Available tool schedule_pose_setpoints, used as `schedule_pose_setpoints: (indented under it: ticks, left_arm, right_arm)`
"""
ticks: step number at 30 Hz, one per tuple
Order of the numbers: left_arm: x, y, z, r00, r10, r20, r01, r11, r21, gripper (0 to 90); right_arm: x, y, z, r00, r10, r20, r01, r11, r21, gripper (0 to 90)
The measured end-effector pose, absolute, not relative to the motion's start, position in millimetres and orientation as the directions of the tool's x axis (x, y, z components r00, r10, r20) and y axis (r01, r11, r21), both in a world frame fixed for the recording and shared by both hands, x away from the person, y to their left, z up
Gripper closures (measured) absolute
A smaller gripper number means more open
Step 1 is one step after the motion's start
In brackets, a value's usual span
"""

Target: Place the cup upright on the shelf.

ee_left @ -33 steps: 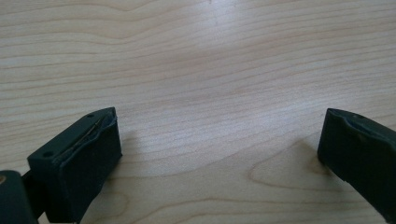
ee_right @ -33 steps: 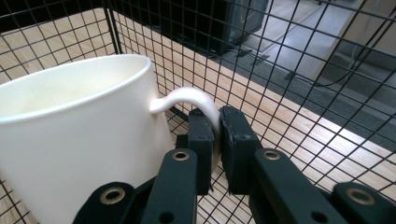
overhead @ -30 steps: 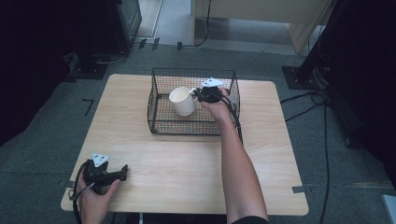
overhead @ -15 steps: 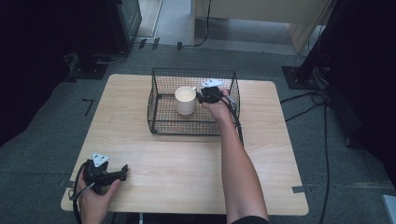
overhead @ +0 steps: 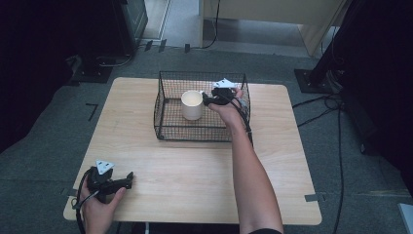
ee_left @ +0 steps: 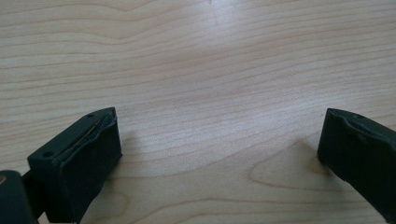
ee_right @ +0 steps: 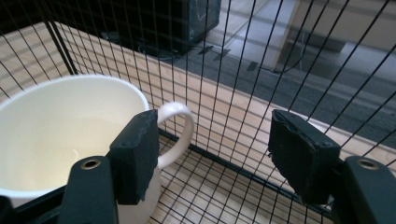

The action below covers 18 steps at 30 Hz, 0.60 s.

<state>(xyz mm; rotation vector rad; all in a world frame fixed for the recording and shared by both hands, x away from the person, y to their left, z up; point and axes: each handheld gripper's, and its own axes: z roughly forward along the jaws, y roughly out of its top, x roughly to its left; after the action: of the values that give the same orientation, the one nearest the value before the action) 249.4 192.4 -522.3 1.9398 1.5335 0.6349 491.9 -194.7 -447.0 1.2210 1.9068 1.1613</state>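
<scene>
Risk: right gripper [ee_right: 212, 156] jaws spread, left jaw close against mug [ee_right: 70, 140] beside handle [ee_right: 180, 130], which sits in the gap. A sideways pull out could snag handle, tip mug. Mug upright in wire basket [overhead: 165, 127]. Right arm reaches over basket's near wall. Left gripper [ee_left: 219, 156] open, empty, low over table [ee_left: 210, 56], near-left corner.

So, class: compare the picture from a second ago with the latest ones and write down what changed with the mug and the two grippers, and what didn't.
The mug was tilted in the right gripper a second ago; it now stands upright in the wire basket, and the jaws have opened, one beside its handle, gripping nothing. The left gripper stayed open at the table's near corner; the basket did not move.
</scene>
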Motion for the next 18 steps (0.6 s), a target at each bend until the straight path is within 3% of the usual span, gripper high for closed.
schedule_pose_setpoints:
  ticks: [6, 18]
  left_arm:
    - [249, 192, -522, 0.226, 0.974, 0.013, 0.698, -0.171, 0.695, 0.0]
    - [249, 192, -522, 0.225, 0.974, 0.012, 0.697, -0.17, 0.696, 0.0]
  right_arm:
    - [487, -193, -429, -0.425, 0.905, 0.002, 0.354, 0.164, 0.921, 25.5]
    - [467, -193, -402, -0.454, 0.888, 0.073, 0.377, 0.117, 0.919, 16.9]
